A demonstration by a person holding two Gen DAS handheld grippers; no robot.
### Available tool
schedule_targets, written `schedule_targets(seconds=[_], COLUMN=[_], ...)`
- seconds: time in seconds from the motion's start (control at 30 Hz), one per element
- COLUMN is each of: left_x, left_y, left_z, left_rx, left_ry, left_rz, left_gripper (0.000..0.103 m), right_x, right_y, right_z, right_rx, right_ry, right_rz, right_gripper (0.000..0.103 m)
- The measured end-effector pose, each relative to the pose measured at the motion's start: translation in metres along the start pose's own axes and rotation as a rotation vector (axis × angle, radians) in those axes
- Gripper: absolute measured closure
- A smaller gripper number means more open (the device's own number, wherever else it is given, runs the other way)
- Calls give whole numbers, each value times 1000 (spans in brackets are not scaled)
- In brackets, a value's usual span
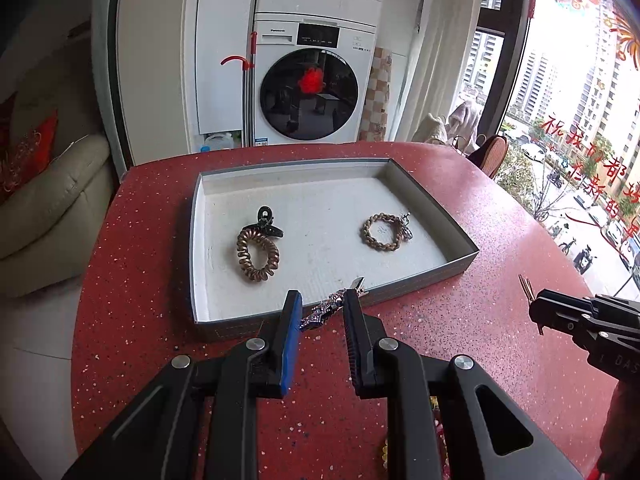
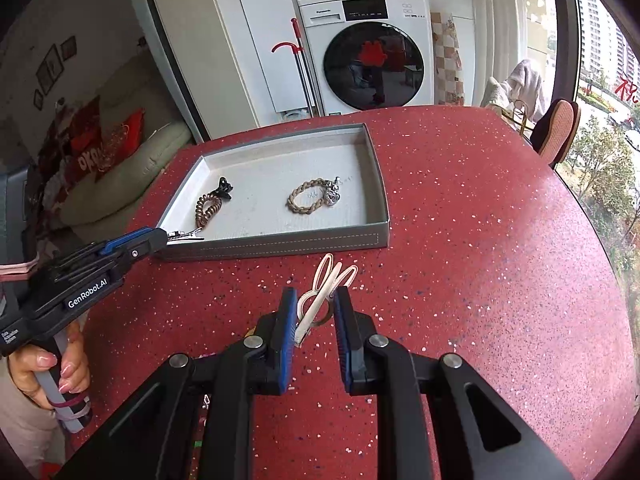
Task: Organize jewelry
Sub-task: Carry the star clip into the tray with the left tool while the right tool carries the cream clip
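Left wrist view: the left gripper (image 1: 322,300) hangs over the near wall of the grey tray (image 1: 436,276). Its jaws pinch a glittery hair clip (image 1: 328,309). The clip spans the gap crosswise, one end against the blue pad of the left finger, the other passing the right finger, so that its metal tip projects over the tray rim. The gap between the jaws is narrow and is filled by the clip.

Inside the tray, on the white liner, lie a brown spiral hair tie (image 1: 258,255) with a black claw clip (image 1: 267,222) touching its far end, and, well apart to the right, a braided bracelet (image 1: 383,232) with a silver charm at its right side.

Right wrist view: the right gripper (image 2: 316,304) is over the red speckled table (image 2: 480,260), near the tray's near wall but outside it. Its jaws pinch a pale pink-and-white hair clip (image 2: 320,304). The clip stands tilted between the pads, its looped end rising past the fingertips toward the tray, its lower end against the left pad.

A hand (image 2: 48,376) grips the handle of the left gripper at the left edge of this view.
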State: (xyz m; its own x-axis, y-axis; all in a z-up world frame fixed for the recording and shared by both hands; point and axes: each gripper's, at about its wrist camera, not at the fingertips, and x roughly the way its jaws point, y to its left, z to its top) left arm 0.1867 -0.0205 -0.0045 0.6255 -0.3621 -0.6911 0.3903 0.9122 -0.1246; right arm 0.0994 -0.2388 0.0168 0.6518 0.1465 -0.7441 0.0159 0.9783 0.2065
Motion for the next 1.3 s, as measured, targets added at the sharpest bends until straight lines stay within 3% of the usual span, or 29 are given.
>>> schedule_targets(seconds=[0.27, 0.63, 0.93, 1.3], left_x=[21, 74, 113, 133], left_y=[4, 1, 4, -6], left_z=[35, 74, 73, 65], left_rx=[-9, -8, -36, 7], left_ry=[-14, 14, 72, 110], left_rz=[32, 90, 104, 130], left_gripper=[63, 63, 63, 63], right_x=[26, 91, 133, 165], right_y=[2, 0, -5, -14], right_z=[53, 108, 121, 127], right_rx=[1, -18, -21, 4], right_ry=[-8, 31, 59, 78], right_rz=[52, 40, 29, -8], right_gripper=[83, 83, 83, 83])
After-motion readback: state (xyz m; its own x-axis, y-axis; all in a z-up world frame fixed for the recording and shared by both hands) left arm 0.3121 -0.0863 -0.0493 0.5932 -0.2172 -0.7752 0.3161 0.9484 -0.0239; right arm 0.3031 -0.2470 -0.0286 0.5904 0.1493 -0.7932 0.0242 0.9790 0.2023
